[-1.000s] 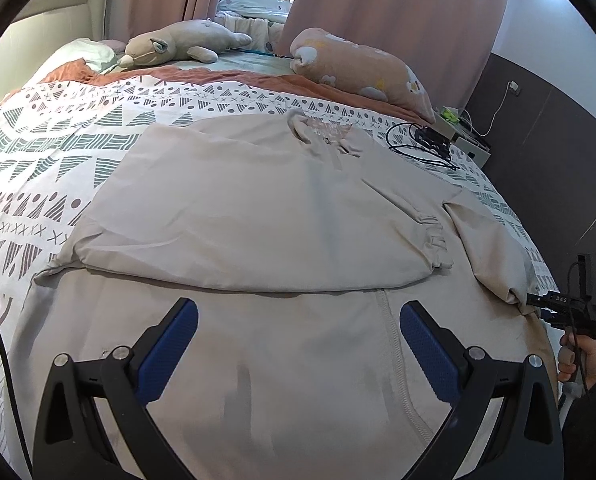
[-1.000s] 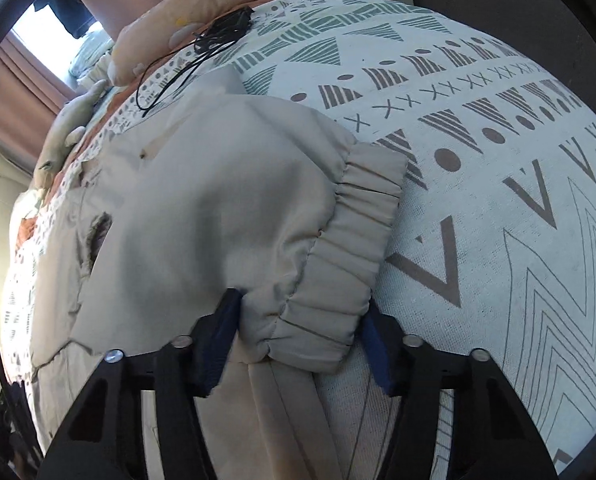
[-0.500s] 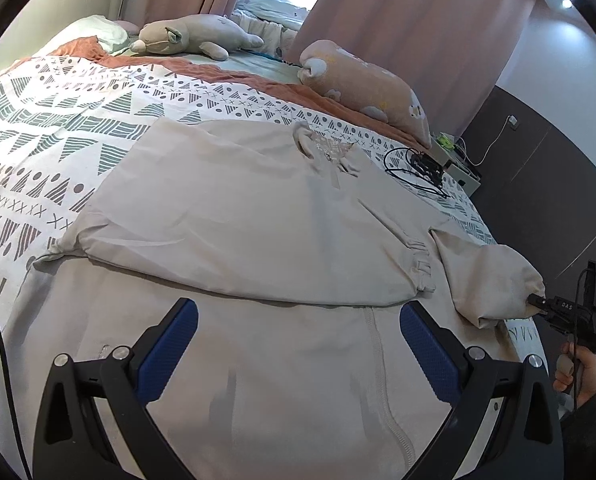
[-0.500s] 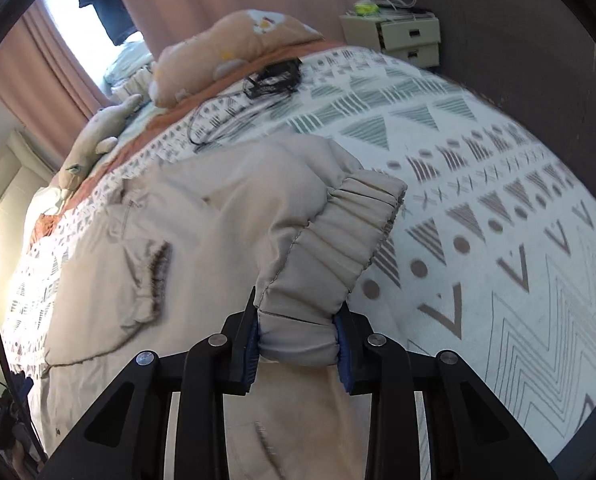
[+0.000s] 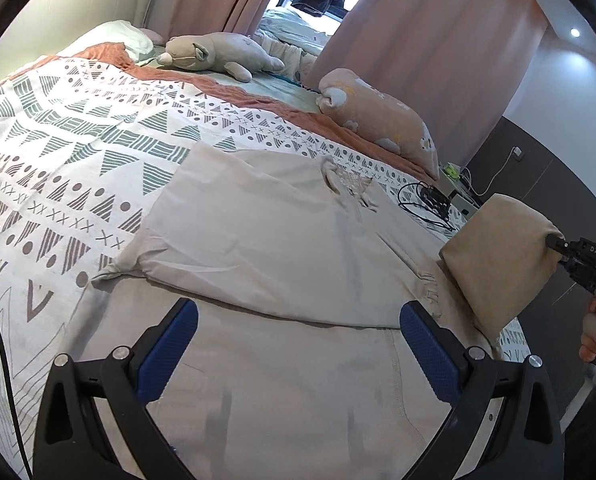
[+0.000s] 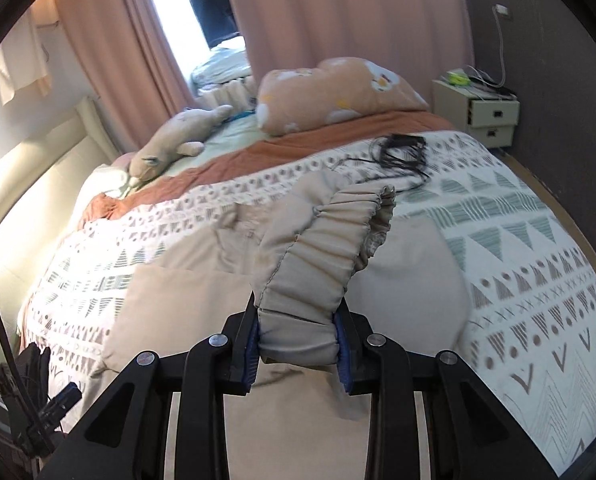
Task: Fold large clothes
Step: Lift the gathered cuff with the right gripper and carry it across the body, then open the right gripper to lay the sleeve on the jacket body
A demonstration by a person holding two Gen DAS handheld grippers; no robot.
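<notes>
Right gripper (image 6: 298,340): clamped on the elastic cuff (image 6: 322,240) of a beige sweatshirt (image 5: 282,240), sleeve raised off the bed. Left gripper (image 5: 298,344): spread wide, empty, above the hem. Step: sleeve fold; next likely laying the sleeve across the body. Surface: patterned bedspread (image 5: 58,168). Room: plush toy (image 5: 214,56), pillow (image 5: 378,116), pink curtains (image 6: 338,12), nightstand (image 6: 478,112).

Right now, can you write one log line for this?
step: fold sleeve | right tool: shut on sleeve cuff, lifted | left tool: open above sweatshirt | bed
</notes>
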